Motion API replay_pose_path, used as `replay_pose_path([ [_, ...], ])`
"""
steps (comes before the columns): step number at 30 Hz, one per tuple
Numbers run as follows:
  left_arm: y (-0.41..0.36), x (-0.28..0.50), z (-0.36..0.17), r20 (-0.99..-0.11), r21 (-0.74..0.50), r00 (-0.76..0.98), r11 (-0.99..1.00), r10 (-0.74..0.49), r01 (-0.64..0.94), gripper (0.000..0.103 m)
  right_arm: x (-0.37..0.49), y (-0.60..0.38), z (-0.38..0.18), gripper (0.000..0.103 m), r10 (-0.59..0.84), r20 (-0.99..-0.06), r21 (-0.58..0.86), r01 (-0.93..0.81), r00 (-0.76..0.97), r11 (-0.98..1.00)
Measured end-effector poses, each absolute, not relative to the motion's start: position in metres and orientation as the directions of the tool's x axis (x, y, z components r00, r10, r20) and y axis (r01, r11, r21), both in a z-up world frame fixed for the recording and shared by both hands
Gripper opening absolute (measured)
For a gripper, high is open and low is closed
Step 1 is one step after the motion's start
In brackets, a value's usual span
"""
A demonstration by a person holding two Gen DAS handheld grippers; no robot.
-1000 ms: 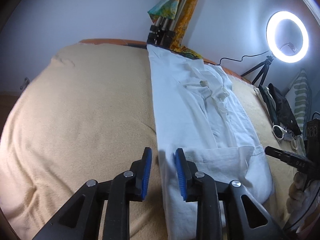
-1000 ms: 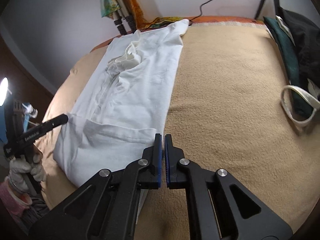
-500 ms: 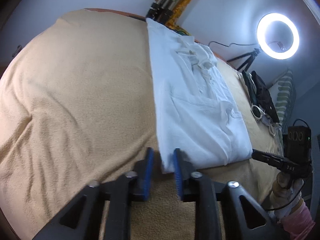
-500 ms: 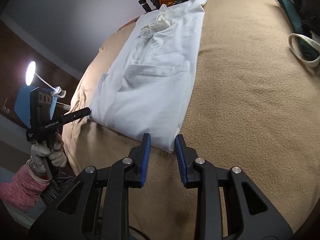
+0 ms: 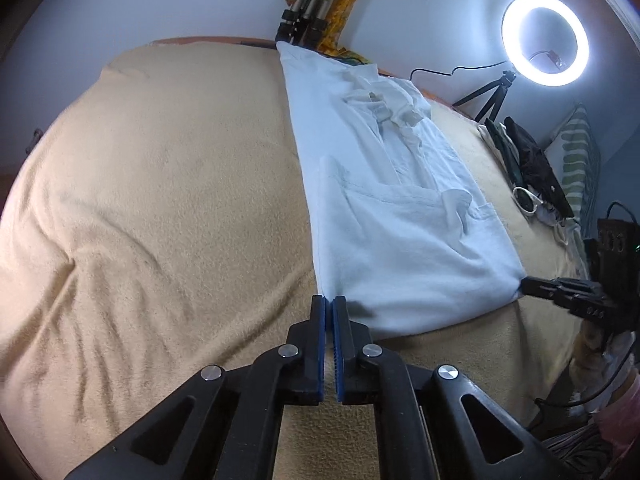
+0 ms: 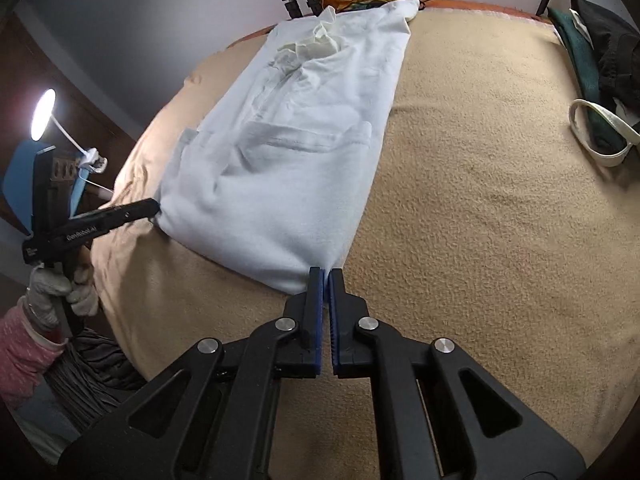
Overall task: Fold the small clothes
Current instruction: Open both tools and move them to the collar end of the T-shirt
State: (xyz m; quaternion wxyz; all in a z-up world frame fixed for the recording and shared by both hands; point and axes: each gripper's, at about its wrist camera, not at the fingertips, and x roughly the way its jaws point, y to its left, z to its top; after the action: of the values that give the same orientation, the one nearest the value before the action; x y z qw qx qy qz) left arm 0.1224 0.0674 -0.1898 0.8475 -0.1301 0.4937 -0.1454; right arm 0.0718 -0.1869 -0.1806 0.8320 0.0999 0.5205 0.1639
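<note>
One white shirt (image 5: 384, 216) lay folded lengthwise on the tan blanket (image 5: 160, 200), collar at the far end by the wall, hem at the near end. Left gripper (image 5: 329, 300) was pinched on the near left hem corner; right gripper (image 6: 325, 271) pinched the near right corner. Half a second earlier both sets of fingers stood apart around those corners; now both were closed on cloth. Shirt itself lay as before, one sleeve folded across its middle.

Blanket covered a bed, creased at the near left. Grey-white wall behind. One lit ring light (image 5: 545, 40) on a small tripod at far right. One bundle of tripod legs (image 5: 306, 20) past the collar, patterned cloth draped on it. Dark clothes (image 6: 608, 40) piled at the right edge.
</note>
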Motion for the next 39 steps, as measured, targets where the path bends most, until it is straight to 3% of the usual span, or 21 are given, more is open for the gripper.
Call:
replay_pose_path([
  [3,0.075,0.125,-0.181,-0.792,-0.339,0.505,0.935,-0.343,0.103,0.002,0.071,-0.196,-0.17,0.005,0.322,-0.833,0.291,-0.139,0.45,0.947],
  [5,0.079,0.131,-0.169,-0.777,-0.34,0.53,0.935,-0.34,0.101,0.01,0.071,-0.203,-0.163,0.005,0.332,-0.816,0.307,-0.132,0.474,0.943],
  [6,0.08,0.134,-0.164,-0.768,-0.335,0.545,0.936,-0.336,0.104,0.019,0.073,-0.207,-0.159,0.008,0.341,-0.804,0.32,-0.129,0.487,0.939],
  [7,0.081,0.139,-0.157,-0.758,-0.332,0.561,0.937,-0.333,0.108,0.024,0.074,-0.209,-0.154,0.015,0.34,-0.797,0.321,-0.127,0.499,0.938],
  [10,0.085,0.158,-0.14,-0.726,-0.338,0.602,0.935,-0.333,0.11,0.025,0.081,-0.213,-0.141,0.035,0.319,-0.773,0.304,-0.121,0.549,0.945],
  [19,0.104,0.23,-0.129,-0.715,-0.344,0.63,0.937,-0.303,0.061,0.036,0.13,-0.22,-0.128,0.036,0.268,-0.752,0.25,-0.116,0.602,0.961],
  [25,0.117,0.282,-0.143,-0.708,-0.408,0.632,0.913,-0.316,-0.001,0.043,0.191,-0.241,-0.132,0.036,0.343,-0.734,0.363,-0.088,0.587,0.928],
  [39,0.093,0.388,-0.184,-0.716,-0.418,0.602,0.908,-0.352,0.033,0.046,0.336,-0.263,-0.168,0.036,0.346,-0.739,0.398,-0.04,0.578,0.917],
])
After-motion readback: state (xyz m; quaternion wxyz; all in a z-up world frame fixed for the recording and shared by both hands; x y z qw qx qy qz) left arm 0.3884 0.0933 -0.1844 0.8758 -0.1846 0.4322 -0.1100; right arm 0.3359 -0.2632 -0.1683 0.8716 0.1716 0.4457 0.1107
